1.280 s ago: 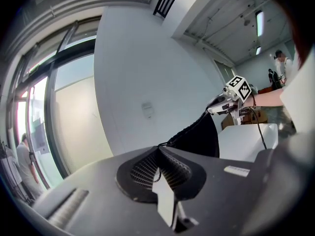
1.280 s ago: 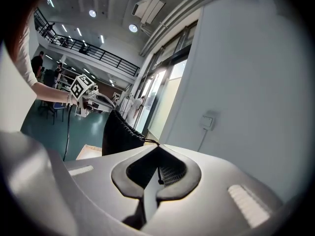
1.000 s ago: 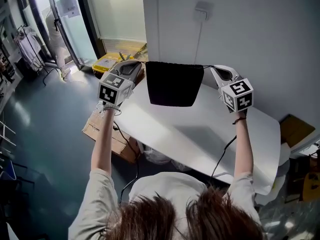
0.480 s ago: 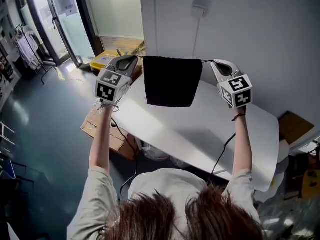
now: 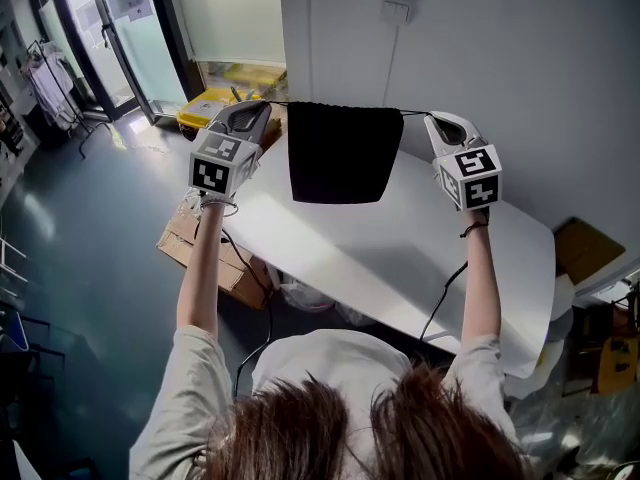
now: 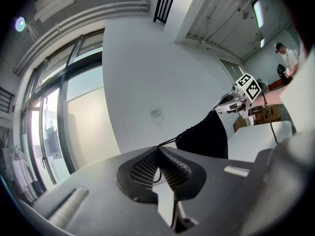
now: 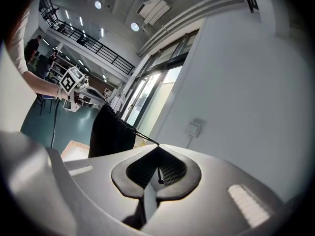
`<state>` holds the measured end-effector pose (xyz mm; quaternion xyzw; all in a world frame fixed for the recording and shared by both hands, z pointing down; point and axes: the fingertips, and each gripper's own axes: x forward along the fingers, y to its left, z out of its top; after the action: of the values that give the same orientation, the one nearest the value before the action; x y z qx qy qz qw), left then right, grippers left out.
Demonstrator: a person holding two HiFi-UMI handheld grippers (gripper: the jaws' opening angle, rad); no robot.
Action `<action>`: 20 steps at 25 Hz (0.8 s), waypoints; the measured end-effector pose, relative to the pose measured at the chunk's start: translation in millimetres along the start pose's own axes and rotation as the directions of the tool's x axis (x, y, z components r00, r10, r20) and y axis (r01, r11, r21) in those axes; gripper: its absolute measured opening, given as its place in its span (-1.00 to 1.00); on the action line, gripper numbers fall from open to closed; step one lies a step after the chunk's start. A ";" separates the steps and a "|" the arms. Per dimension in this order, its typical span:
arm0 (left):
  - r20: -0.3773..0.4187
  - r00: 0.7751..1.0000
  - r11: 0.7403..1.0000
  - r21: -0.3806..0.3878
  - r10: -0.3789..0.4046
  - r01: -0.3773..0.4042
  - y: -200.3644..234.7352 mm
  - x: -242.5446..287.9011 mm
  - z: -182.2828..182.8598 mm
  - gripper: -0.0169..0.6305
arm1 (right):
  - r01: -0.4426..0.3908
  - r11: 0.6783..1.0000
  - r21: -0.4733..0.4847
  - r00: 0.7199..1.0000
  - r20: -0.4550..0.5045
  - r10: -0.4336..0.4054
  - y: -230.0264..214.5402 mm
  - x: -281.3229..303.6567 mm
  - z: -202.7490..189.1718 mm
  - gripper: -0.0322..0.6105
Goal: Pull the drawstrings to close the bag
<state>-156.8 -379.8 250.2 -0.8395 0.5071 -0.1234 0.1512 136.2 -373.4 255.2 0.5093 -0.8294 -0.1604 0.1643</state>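
I hold my left gripper (image 5: 264, 106) and my right gripper (image 5: 433, 118) raised in front of me, well apart, with the black bag (image 5: 342, 154) hanging between them over the far part of the white bench (image 5: 400, 258). The bag's mouth is a puckered, gathered edge along the top, and the cloth hangs down flat from it.

My left jaws are together, clamped on the left drawstring (image 6: 167, 142). This thin black cord leaves the very tips of the ribbed pads (image 6: 142, 171) and runs straight to the bag's nearest top corner. A small slack loop of it shows lower down between the pads.

My right jaws are likewise pressed together, on the right drawstring (image 7: 143, 136). It stretches from the pad tips to the bag's other top corner, and a short end with a small knot dangles in the hollow between the pads.

Both cords look taut — from the head view they and the bag's top edge make one nearly straight line from jaw tips to jaw tips.

On the wall behind the bag sits a wall socket (image 5: 398, 10). A cardboard box (image 5: 195, 246) lies on the floor by the bench's left end.
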 end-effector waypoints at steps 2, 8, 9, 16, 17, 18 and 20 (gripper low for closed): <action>0.000 1.000 1.000 -0.017 0.002 -0.002 0.3 -1.3 -1.4 -0.96 | 0.011 1.000 0.004 1.000 -0.001 -0.011 -0.6 -0.2 -0.8 -0.85; -0.001 1.000 0.999 -0.033 0.022 -0.022 3.2 -2.4 -4.0 -0.96 | 0.033 0.999 0.020 0.999 0.000 -0.033 -2.9 1.5 -2.5 -0.85; -0.003 1.000 0.999 -0.037 0.025 -0.025 3.6 -2.8 -4.5 -0.96 | 0.038 0.999 0.024 0.999 -0.002 -0.038 -3.1 1.5 -2.9 -0.85; -0.012 0.999 0.998 -0.045 0.037 -0.038 4.3 -3.5 -6.8 -0.96 | 0.080 0.996 0.047 0.997 -0.015 -0.079 -7.9 -0.3 -5.4 -0.85; -0.013 0.999 0.998 -0.046 0.038 -0.038 4.3 -3.4 -7.5 -0.96 | 0.084 0.995 0.050 0.996 -0.016 -0.083 -8.6 -0.4 -5.9 -0.85; -0.016 0.999 0.998 -0.047 0.038 -0.038 4.5 -3.0 -8.6 -0.96 | 0.090 0.995 0.053 0.996 -0.018 -0.089 -9.2 -0.6 -6.5 -0.85; -0.021 0.999 0.998 -0.055 0.038 -0.039 4.9 -2.1 -12.4 -0.96 | 0.102 0.993 0.056 0.995 -0.024 -0.101 -10.3 -0.7 -7.9 -0.85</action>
<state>-166.2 -381.7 259.7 -0.8323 0.5277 -0.1147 0.1252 148.1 -378.0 257.7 0.5570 -0.8048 -0.1397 0.1500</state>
